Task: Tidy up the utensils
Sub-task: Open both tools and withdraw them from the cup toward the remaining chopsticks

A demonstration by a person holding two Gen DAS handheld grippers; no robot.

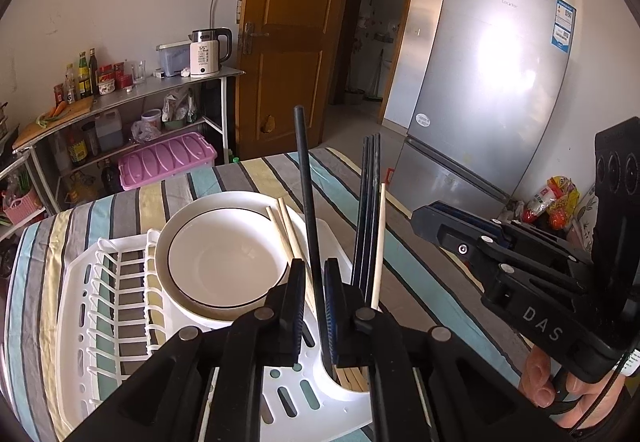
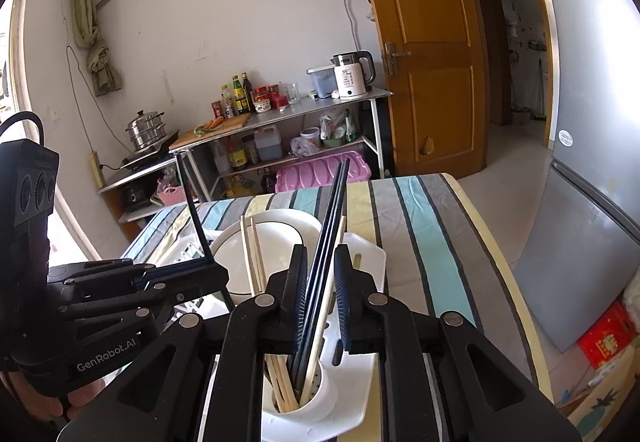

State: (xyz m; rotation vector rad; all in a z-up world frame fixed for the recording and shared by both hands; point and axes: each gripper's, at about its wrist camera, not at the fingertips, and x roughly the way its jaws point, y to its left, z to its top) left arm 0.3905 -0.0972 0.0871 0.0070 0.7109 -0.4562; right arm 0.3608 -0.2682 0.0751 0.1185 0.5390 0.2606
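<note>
A single black chopstick point(image 1: 306, 182) stands upright between the fingers of my left gripper point(image 1: 315, 270), with slim gaps on both sides and its lower end hidden. Several dark chopsticks point(image 2: 334, 210) and a pale one point(image 2: 326, 306) stand in the white utensil cup point(image 2: 320, 398) of the dish rack point(image 1: 80, 282). My right gripper point(image 2: 320, 254) straddles the dark bundle, which leans by the left finger without being pinched. Wooden chopsticks point(image 2: 252, 254) also lean from the cup over a white bowl point(image 1: 224, 262). Each gripper shows in the other's view: right gripper point(image 1: 420, 218), left gripper point(image 2: 218, 274).
The rack sits on a table with a striped cloth point(image 2: 420, 242). A silver fridge point(image 1: 480, 102) stands to the right, and a wooden door point(image 1: 288, 42) behind. A metal shelf with a kettle point(image 2: 352, 78), bottles and a pink box lies past the table's far edge.
</note>
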